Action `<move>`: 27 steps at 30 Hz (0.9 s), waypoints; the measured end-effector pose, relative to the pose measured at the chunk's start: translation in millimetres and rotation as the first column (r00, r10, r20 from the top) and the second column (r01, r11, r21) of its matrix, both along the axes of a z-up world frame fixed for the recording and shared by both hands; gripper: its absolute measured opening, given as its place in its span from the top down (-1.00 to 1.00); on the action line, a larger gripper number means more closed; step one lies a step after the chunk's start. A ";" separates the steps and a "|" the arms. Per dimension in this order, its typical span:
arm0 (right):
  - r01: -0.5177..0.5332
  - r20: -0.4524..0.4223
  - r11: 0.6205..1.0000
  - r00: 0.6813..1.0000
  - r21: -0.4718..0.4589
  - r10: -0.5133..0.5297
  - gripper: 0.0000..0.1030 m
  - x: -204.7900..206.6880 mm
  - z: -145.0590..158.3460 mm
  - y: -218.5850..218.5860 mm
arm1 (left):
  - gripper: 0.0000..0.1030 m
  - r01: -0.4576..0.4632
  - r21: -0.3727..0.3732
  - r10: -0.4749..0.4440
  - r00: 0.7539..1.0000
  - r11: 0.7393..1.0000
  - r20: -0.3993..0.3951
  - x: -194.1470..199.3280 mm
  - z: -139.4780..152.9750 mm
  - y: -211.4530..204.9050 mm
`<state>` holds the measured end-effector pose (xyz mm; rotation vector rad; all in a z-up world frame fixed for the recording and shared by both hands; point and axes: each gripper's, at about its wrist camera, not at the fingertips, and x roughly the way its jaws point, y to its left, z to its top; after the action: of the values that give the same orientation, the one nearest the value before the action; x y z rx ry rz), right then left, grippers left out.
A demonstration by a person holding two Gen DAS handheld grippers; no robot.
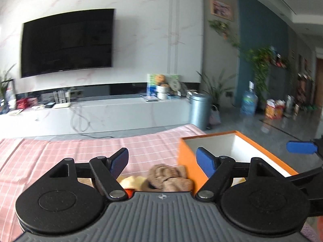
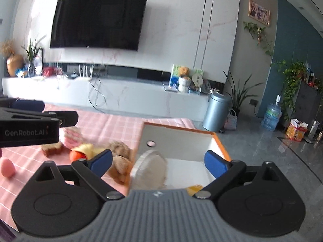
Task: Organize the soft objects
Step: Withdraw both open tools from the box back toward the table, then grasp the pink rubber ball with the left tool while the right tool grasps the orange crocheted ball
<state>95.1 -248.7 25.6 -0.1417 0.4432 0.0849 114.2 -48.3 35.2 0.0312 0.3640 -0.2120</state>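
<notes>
The orange box [image 2: 219,139] holds a round pale cushion [image 2: 150,168]; beside it the brown plush [image 2: 121,155] waits. Left gripper [image 1: 162,161] and right gripper [image 2: 158,161] both gape empty.

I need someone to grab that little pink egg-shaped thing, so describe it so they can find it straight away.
Start at the pink checked cloth and the orange box on it. The soft toys lie in a pile left of the box; the pink egg-shaped piece sits alone, further left. It is plain, smooth and single-coloured, unlike the furry brown toy.
</notes>
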 end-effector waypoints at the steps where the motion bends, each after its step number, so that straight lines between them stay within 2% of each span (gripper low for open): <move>1: -0.005 0.005 1.000 1.000 0.012 0.005 -0.87 -2.3 -1.9 6.7 | -0.74 -0.018 -0.010 0.018 1.000 1.000 0.006 -2.4 -1.1 7.2; 4: -0.026 0.009 0.998 1.000 0.054 0.025 -0.88 -9.4 -7.3 24.5 | -0.74 -0.062 -0.032 0.063 0.998 0.998 0.008 -8.9 -5.3 29.3; 9: -0.079 0.022 0.993 0.997 0.084 0.078 -0.88 -18.7 -19.1 53.9 | -0.74 -0.137 -0.115 0.136 0.991 0.984 -0.019 -22.0 -19.0 68.2; 14: -0.128 -0.017 0.988 0.991 0.088 0.130 -0.88 -27.0 -39.6 82.3 | -0.74 -0.216 -0.157 0.213 0.976 0.964 -0.041 -34.4 -34.2 105.5; 19: -0.159 -0.068 0.984 0.984 0.086 0.165 -0.88 -27.7 -60.3 103.9 | -0.73 -0.307 -0.148 0.302 0.952 0.940 -0.055 -50.9 -53.3 132.0; 23: -0.161 -0.097 0.982 0.981 0.098 0.170 -0.88 -23.0 -72.2 114.5 | -0.70 -0.350 -0.132 0.338 0.936 0.928 -0.100 -62.5 -66.3 148.8; 27: -0.164 -0.133 0.982 0.976 0.090 0.175 -0.88 -17.6 -83.2 123.7 | -0.68 -0.411 -0.099 0.403 0.910 0.906 -0.094 -68.5 -78.4 158.2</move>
<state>77.6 -125.1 -57.7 -0.0964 0.5673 0.2809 45.7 110.0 -43.2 -0.1690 0.4210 0.1824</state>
